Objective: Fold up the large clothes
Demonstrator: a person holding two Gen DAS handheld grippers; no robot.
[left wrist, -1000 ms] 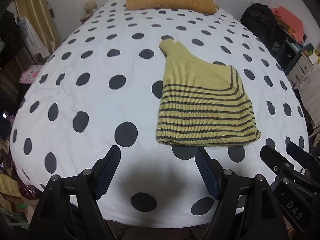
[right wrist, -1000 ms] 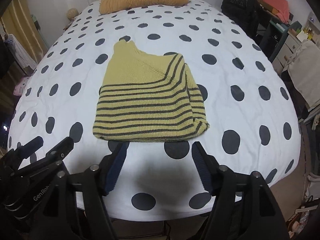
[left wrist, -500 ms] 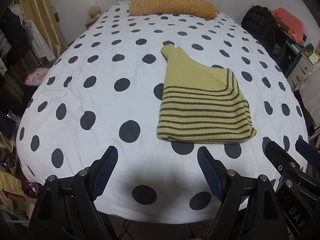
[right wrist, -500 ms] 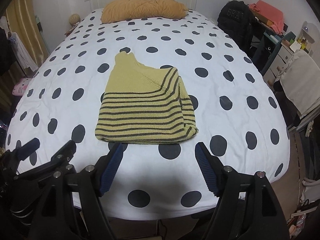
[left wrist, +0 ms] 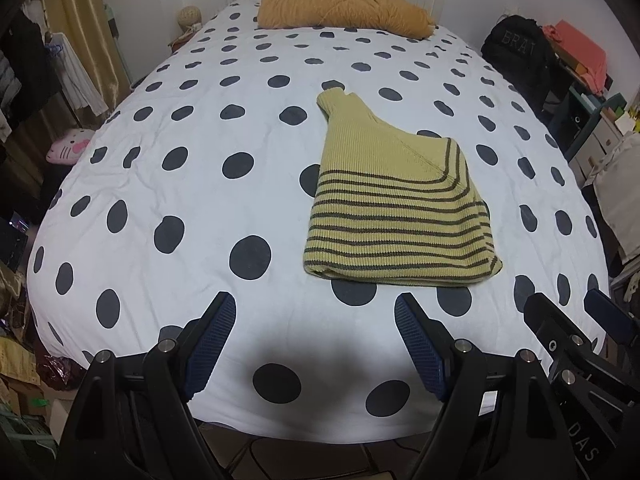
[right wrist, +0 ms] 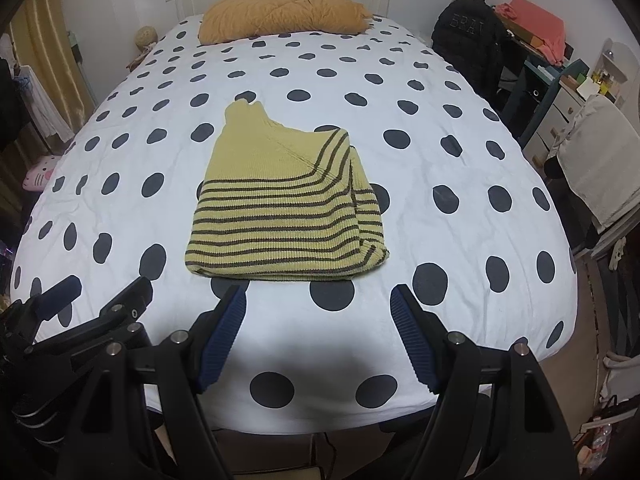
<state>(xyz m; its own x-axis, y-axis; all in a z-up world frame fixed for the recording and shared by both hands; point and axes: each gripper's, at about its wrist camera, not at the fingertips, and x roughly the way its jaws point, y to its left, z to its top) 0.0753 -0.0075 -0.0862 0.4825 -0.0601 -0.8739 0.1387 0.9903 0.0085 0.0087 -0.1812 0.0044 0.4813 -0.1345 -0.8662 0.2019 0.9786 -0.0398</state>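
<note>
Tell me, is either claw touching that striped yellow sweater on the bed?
Apart. In each wrist view the sweater lies folded on the bed, with bare dotted cover between it and the open left claw and right claw.

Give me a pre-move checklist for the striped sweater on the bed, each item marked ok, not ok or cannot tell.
1. Left gripper empty, jaws apart: ok.
2. Right gripper empty, jaws apart: ok.
3. Both grippers clear of the sweater, short of its near edge: ok.
4. Sweater folded into a compact stack on the bedspread: ok.
5. Edges squared: not ok, the neck end tapers to a point and a fold bulges at the right.
6. Layers underneath lying flat: cannot tell.
</note>
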